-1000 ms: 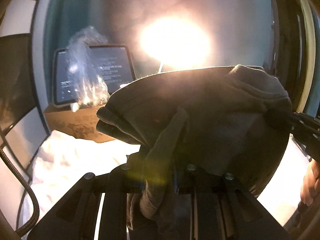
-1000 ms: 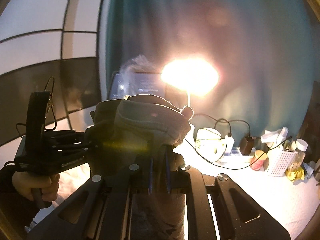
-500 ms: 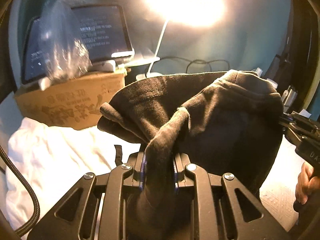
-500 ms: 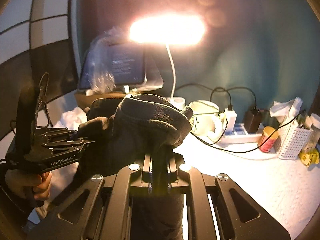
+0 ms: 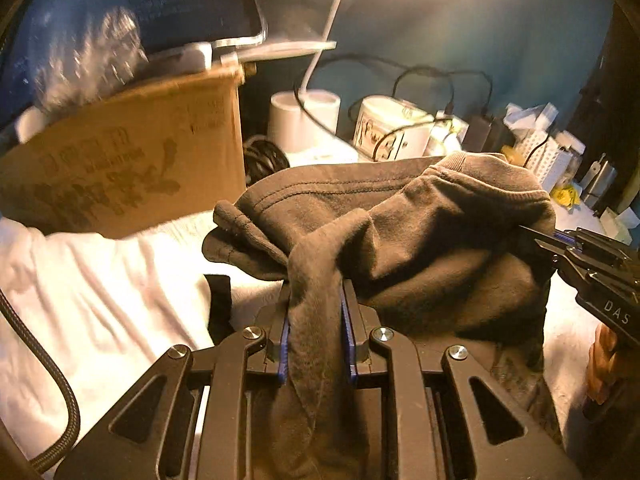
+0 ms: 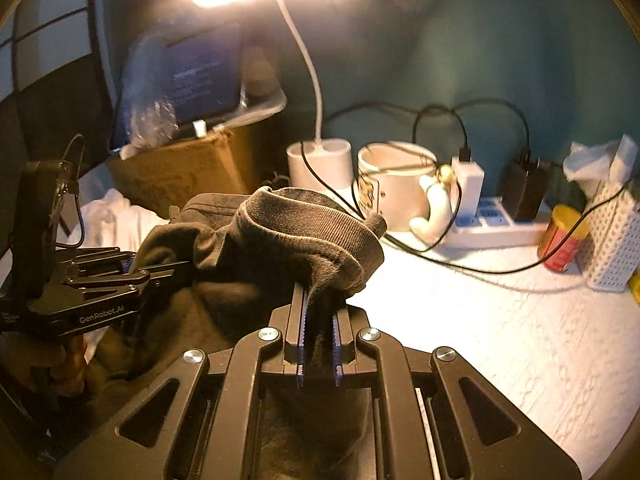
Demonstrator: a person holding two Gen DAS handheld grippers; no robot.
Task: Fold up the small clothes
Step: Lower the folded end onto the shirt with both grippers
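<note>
A small dark brown garment hangs bunched in the air between both grippers, above the white table. My left gripper is shut on one bunched edge of it, cloth running down between its blue pads. My right gripper is shut on the ribbed edge of the same garment. In the left wrist view the right gripper bites the cloth from the right. In the right wrist view the left gripper holds it from the left, with a hand below it.
Behind stand a cardboard box with a tablet on it, a lamp base, a white mug, a power strip with cables, a red can and a white basket. White cloth lies at left.
Both grippers have come down and tilted toward the table with the garment still held between them. The lamp has slid to the top edge, and the table clutter has come into view.
</note>
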